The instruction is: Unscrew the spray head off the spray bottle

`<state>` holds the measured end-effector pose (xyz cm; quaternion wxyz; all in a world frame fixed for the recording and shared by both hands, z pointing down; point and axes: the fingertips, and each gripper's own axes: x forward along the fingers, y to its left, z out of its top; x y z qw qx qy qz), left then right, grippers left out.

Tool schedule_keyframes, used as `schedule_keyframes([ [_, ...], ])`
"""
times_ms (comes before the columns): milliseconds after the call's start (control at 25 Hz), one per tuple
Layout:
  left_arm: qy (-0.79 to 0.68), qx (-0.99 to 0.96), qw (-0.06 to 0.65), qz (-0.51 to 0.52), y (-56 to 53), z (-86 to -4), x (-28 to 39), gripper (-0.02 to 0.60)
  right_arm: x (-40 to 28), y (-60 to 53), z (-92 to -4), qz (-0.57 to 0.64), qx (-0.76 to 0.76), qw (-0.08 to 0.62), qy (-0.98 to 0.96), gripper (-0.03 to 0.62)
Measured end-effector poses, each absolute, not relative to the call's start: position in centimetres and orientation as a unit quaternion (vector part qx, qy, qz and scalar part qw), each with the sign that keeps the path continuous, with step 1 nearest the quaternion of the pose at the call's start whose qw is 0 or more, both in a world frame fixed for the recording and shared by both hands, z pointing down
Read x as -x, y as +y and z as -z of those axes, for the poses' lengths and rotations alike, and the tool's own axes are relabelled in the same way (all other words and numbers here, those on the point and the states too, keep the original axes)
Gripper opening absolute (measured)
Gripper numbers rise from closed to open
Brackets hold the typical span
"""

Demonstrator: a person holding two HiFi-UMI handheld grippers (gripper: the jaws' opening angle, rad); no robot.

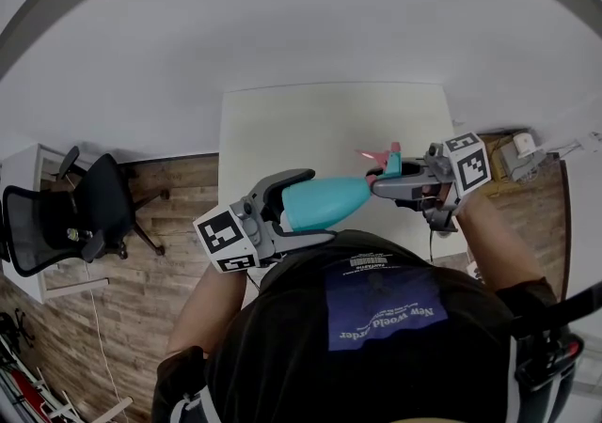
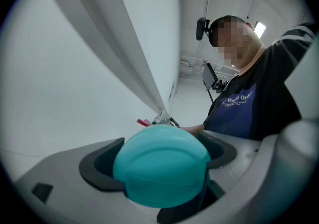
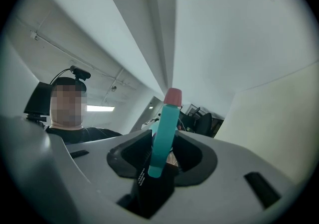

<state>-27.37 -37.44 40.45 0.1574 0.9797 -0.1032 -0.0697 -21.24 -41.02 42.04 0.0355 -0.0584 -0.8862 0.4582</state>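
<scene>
"Above the white table, in the head view, where is the spray bottle?"
"It lies level in front of the person's chest, clear of the tabletop. The left gripper clamps its teal body. The right gripper pinches the spray head at the other end. An office chair stands on the wood floor off to the left."
"And the left gripper view?"
"The bottle's rounded base fills the gap, with both dark pads pressed against its sides."
"The right gripper view?"
"The teal head with its pink tip stands upright between the jaws, which are closed on it."
</scene>
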Motion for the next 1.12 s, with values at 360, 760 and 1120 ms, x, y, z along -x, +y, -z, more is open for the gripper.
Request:
schedule_keyframes([
  [360, -0.105, -0.977, 0.168, 0.075, -37.6, -40.0, 27.6, 0.457, 21.5, -41.0, -41.3, -0.442, 0.055, 0.042, -0.894, 0.121],
  [760, -0.090, -0.963, 0.230, 0.106, -38.1, -40.1, 27.9, 0.457, 21.7, -40.9, -40.7, -0.381, 0.054, 0.047, -0.922, 0.121],
  [1120, -0.049, -0.923, 0.347, 0.158, -37.3, -40.1, 27.8, 0.457, 21.6, -39.1, -38.9, -0.276, 0.062, 0.059, -0.957, 0.121],
])
